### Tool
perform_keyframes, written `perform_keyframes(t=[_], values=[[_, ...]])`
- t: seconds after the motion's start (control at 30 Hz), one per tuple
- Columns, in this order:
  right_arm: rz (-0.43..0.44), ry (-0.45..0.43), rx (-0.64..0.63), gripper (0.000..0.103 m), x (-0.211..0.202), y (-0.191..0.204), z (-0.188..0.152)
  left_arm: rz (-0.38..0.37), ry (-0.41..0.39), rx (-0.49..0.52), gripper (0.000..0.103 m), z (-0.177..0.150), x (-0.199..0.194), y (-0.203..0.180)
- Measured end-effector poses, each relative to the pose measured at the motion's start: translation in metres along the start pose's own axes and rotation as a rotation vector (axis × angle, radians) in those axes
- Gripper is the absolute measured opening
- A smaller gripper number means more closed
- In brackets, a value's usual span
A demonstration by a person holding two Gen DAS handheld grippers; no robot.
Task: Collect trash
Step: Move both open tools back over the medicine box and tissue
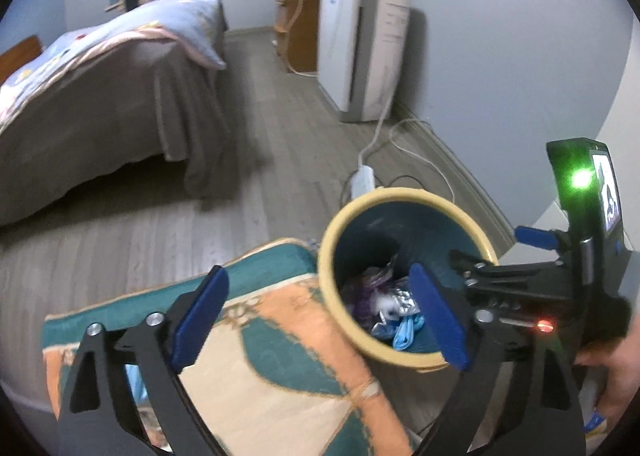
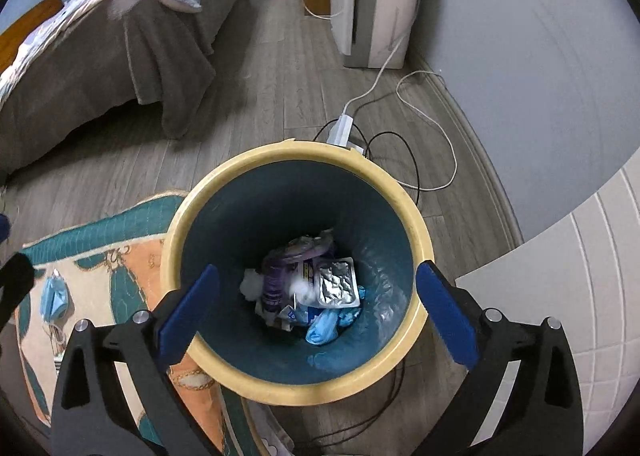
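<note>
1. We hold the right gripper [image 2: 316,316] above the trash bin [image 2: 416,211], looking straight down into it; its jaws are spread wide and released, with nothing between them.
2. The bin has a yellowish rim and a teal inside, and it stands on the wood floor [image 2: 256,95] at the edge of a patterned rug [image 2: 132,223].
3. At the bin's bottom we see collected trash: a crumpled foil blister pack [image 2: 336,282], a purple wrapper [image 2: 280,276], white wads, and blue crumpled pieces [image 2: 328,324].
4. A blue face mask [image 2: 54,298] lies on the rug to the left of the bin, apart from it.
5. Our left gripper [image 1: 320,320] hovers over the rug beside the bin [image 1: 400,197], one finger reaching over the bin's opening; its jaws are also released and hold nothing.
6. In the left wrist view, the right gripper [image 1: 520,256] appears above the bin's far side.
7. Behind the bin, a white power strip [image 2: 340,129] with cords lies on the floor near the wall; a bed [image 2: 100,55] stands well apart at the left.
</note>
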State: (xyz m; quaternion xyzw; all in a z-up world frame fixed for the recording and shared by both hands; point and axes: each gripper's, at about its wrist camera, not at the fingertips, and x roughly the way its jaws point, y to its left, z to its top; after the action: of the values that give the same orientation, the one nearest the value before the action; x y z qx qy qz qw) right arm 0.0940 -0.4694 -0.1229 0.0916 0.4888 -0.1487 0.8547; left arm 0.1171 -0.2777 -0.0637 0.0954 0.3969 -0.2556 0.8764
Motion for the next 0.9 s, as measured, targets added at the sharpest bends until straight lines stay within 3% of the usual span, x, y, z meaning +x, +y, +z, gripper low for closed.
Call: perform_keyframes(t=[0.37,0.53,0.9], values=[[-0.027,-0.042,-0.148,0.097,-0.036,0.039,-0.008,0.138,0.015,-0.093,0.095,-0.049,-0.064,0.08],[0.006,-0.056,-0.176,0.097,-0.053,0.064,-0.016,0.212,0.023,-0.165,0.095,-0.076,-0.095,0.124],[0.073,-0.006,-0.304,0.097,-0.061,0.151,-0.061,0.288,0.026,-0.23,0.096,-0.137,-0.138,0.172]])
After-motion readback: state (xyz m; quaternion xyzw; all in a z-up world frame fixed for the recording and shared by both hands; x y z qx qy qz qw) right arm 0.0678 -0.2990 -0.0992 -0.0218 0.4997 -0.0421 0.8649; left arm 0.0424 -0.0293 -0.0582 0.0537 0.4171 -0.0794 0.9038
